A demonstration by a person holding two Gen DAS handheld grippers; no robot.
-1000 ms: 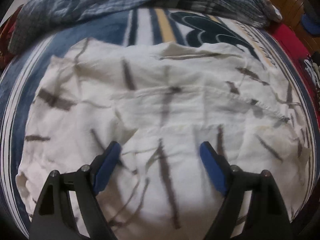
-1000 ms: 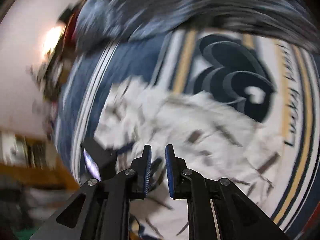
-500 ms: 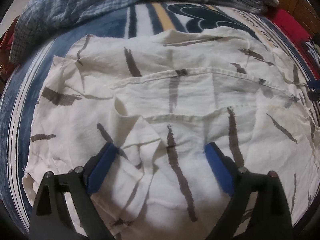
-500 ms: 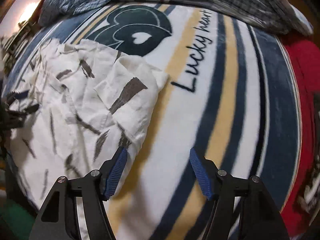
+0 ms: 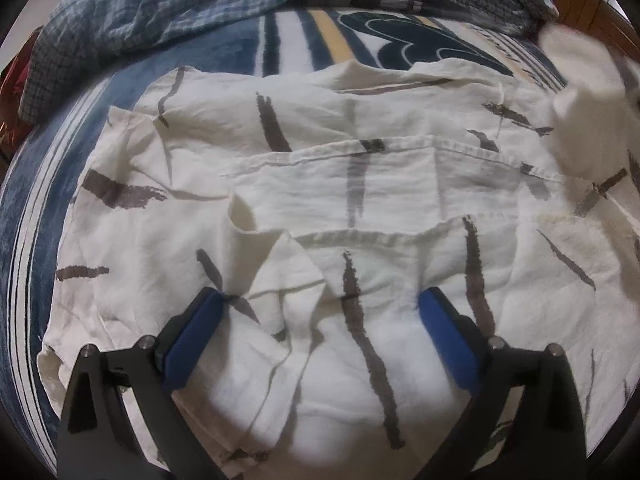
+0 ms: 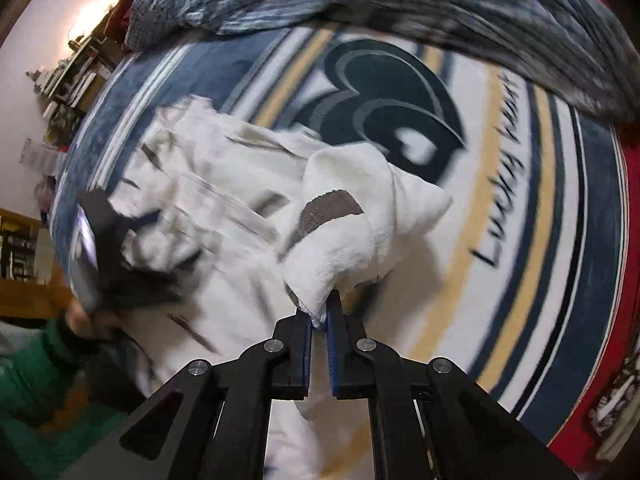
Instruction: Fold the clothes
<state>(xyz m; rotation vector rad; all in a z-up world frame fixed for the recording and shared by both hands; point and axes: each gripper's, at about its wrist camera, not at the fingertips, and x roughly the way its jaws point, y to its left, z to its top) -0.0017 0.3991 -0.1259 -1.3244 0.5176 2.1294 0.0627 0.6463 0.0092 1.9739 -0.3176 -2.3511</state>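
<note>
A white shirt with dark brush-stroke marks lies spread over a striped fleece blanket in navy, white and yellow, which bears a dark heart-shaped emblem and the words "Lucky heart". In the left wrist view the shirt fills most of the frame, rumpled, with stitched seams running across its middle and a small fold of cloth standing up at about 9 o'clock from the centre.

The left tongs stand wide apart at 6 o'clock, their blue pads low over the shirt's near part with cloth between them; whether the pads touch the fabric I cannot tell.

The right tongs are narrowed to a thin gap and pinch an edge of the shirt. The gripped part rises from them as a bunched, lifted flap toward 12 o'clock, one broad dark mark showing on it, above the rest of the garment. In the left wrist view that same raised cloth appears as a blurred white mass at 2 o'clock.

A blue checked garment lies heaped along the far edge of the blanket at 12 o'clock. At 3 o'clock in the right wrist view a red cloth borders the blanket. At 9 o'clock there, blurred, the left tongs sit on the shirt's far side, with cluttered shelves beyond.
</note>
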